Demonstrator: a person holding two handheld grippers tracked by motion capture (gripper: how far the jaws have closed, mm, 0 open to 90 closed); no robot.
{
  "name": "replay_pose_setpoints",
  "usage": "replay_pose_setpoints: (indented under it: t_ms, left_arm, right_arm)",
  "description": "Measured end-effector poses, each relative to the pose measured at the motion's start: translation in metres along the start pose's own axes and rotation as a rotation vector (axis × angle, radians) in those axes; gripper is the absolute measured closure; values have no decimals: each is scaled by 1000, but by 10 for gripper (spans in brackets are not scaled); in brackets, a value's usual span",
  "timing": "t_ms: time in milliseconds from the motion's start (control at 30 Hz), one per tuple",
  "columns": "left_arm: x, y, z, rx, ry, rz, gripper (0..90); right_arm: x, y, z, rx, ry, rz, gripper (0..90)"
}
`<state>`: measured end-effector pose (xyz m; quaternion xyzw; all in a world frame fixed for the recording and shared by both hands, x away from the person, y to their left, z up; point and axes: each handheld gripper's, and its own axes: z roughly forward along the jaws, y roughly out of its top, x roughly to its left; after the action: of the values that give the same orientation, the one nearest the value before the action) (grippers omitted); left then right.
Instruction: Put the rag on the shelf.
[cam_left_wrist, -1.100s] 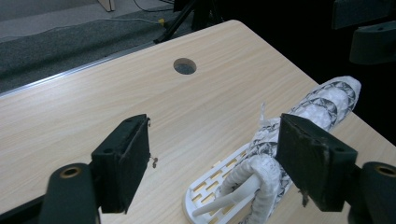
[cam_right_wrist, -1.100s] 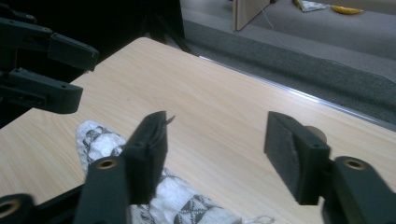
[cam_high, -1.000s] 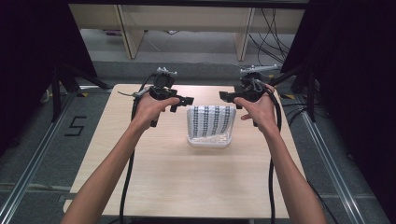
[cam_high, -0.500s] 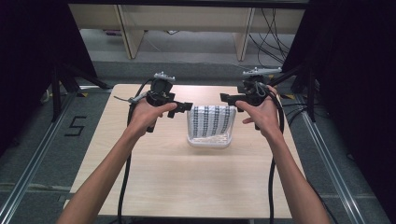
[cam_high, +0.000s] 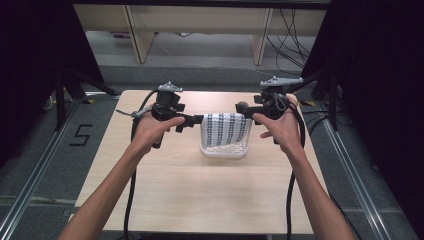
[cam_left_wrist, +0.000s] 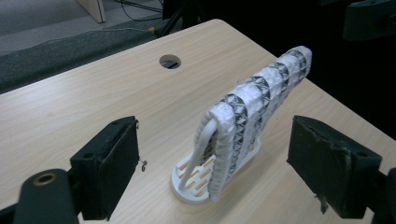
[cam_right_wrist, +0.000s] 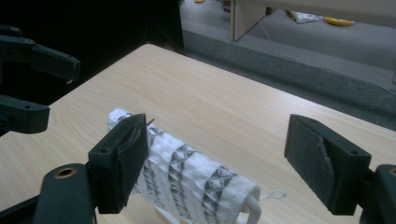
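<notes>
A white cloth patterned with dark grey triangles (cam_high: 225, 130) is hanging folded over the top bar of a small white plastic rack (cam_high: 224, 150), which is standing on the light wooden desk (cam_high: 200, 195) a little toward its far edge and slightly right of the middle. In the left gripper view the cloth (cam_left_wrist: 254, 109) is draping down both sides of the bar, with the slotted base of the rack (cam_left_wrist: 196, 179) showing underneath.

The cloth looks soft, thick and knobbly, probably light and not slippery, so it should bunch and sag once lifted instead of keeping its shape. The rack looks light too and may tip or slide if the cloth is dragged sideways. My guess is the best holds are the two ends of the fold, up near the bar, pinching both layers together and lifting straight up.

The person is holding the left black two-jaw gripper (cam_high: 196, 120) just beside the cloth's left end and the right black two-jaw gripper (cam_high: 243, 108) just beside its right end. Both are spread wide and holding nothing. Seen along the left gripper (cam_left_wrist: 212, 156), its jaws are standing on either side of the cloth's end, apart from it. In the right gripper view, the right gripper (cam_right_wrist: 219, 154) has one pad close against the cloth (cam_right_wrist: 187, 175); whether it is touching, I cannot tell.
</notes>
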<state>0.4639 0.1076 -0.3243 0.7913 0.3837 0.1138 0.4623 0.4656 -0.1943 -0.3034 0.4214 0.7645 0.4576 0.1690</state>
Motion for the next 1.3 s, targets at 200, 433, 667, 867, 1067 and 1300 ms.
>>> replay_pose_setpoints:
  t_ms: [200, 433, 667, 867, 1067, 1300]
  left_arm:
    - [-3, -8, -4, -7, -1, 12, 158]
    - [-8, -15, -11, -16, -18, 19, 157]
    - [-13, -20, -14, -32, -31, 20, 158]
    - [-15, -24, -18, -32, -30, 26, 158]
    - [-15, -31, -23, -29, -30, 28, 158]
    - [-17, -36, -28, -32, -35, 34, 158]
  right_arm:
    - [3, -4, -4, -13, 12, -13, 224]
    - [7, -7, -8, -29, 10, -35, 221]
    - [12, -12, -11, -20, 26, -34, 218]
    - [13, -15, -12, -35, 31, -41, 215]
    - [15, -21, -14, -31, 34, -24, 212]
    - [15, -25, -14, -38, 36, -18, 211]
